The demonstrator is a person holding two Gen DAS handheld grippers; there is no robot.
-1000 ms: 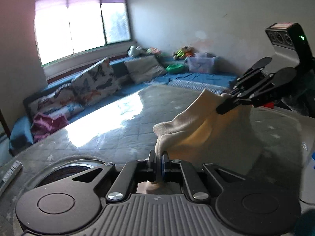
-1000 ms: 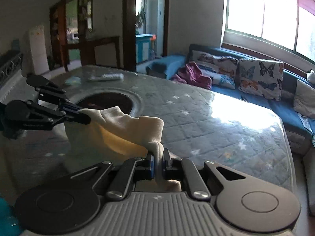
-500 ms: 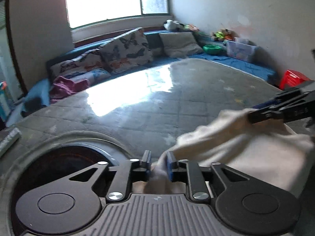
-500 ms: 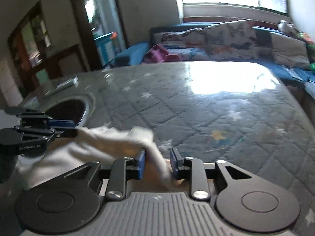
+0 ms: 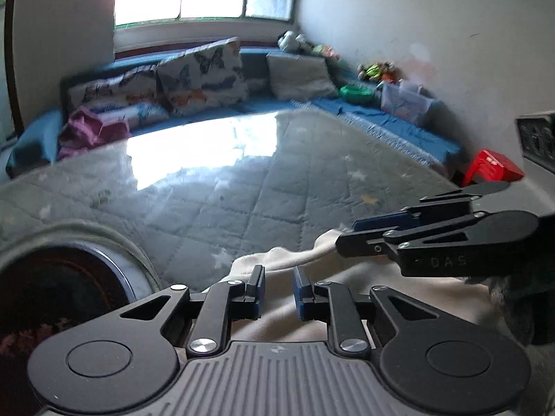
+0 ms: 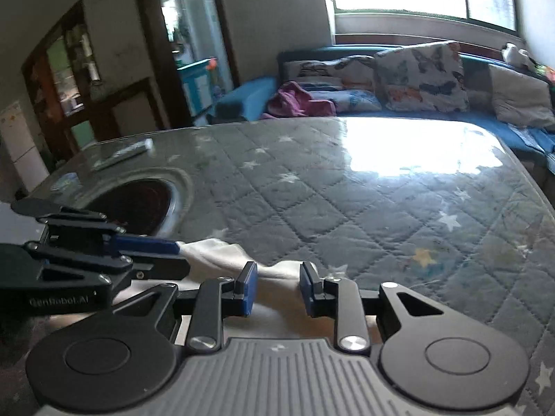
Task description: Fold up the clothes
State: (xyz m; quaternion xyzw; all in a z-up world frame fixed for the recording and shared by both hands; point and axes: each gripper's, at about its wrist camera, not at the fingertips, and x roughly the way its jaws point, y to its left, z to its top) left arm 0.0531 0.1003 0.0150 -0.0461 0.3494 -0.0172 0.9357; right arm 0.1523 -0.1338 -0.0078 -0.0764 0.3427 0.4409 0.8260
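A cream garment [image 5: 347, 298] lies flat on the grey quilted table top [image 5: 277, 190], close under both grippers; it also shows in the right wrist view [image 6: 222, 256]. My left gripper [image 5: 279, 287] is open just above the cloth's far edge, its jaws apart with nothing between them. My right gripper [image 6: 277, 286] is open too, low over the same edge. Each gripper shows in the other's view, the right one [image 5: 350, 234] at the right and the left one [image 6: 182, 258] at the left. Most of the garment is hidden below the gripper bodies.
A round dark opening [image 5: 59, 287] is set in the table at the left, also in the right wrist view [image 6: 135, 204]. A remote [image 6: 121, 154] lies at the far left corner. A blue sofa with butterfly cushions [image 5: 197, 72] runs behind the table. A red box [image 5: 492, 168] sits at the right.
Both grippers held the cream garment up in the air, lowered it onto the table, then opened and let it go. It now lies flat.
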